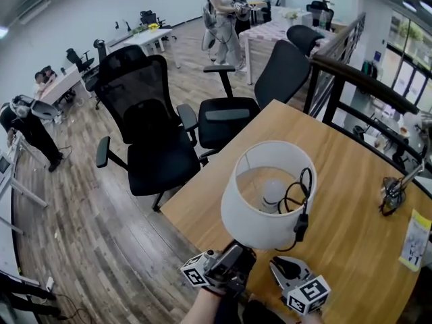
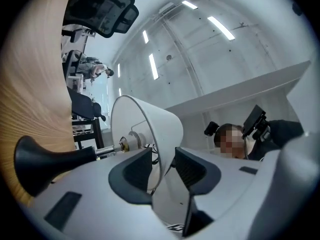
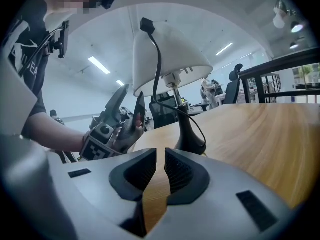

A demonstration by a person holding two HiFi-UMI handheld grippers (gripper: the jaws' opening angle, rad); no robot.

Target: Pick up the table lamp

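Straddles near shade rim of the table lamp [image 1: 260,216] with left gripper [image 2: 162,165] spread for a clamp; holds right gripper [image 3: 160,170] closed, empty, at right.

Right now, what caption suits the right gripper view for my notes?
Table lamp on the wooden table, cord draped over its white shade; left gripper open at the shade's rim.

A light wooden table [image 1: 351,248] fills the lower right of the head view. Just past its far-left edge, a black mesh office chair [image 1: 145,140] and a second black chair [image 1: 233,117] stand on a grey-brown plank floor [image 1: 81,228]. White desks [image 1: 145,38] stand along the white wall [image 1: 67,12]. A black railing [image 1: 358,79] runs behind the table's right edge, and windows [image 1: 408,69] are beyond it. Long light strips [image 2: 220,28] shine on the ceiling.
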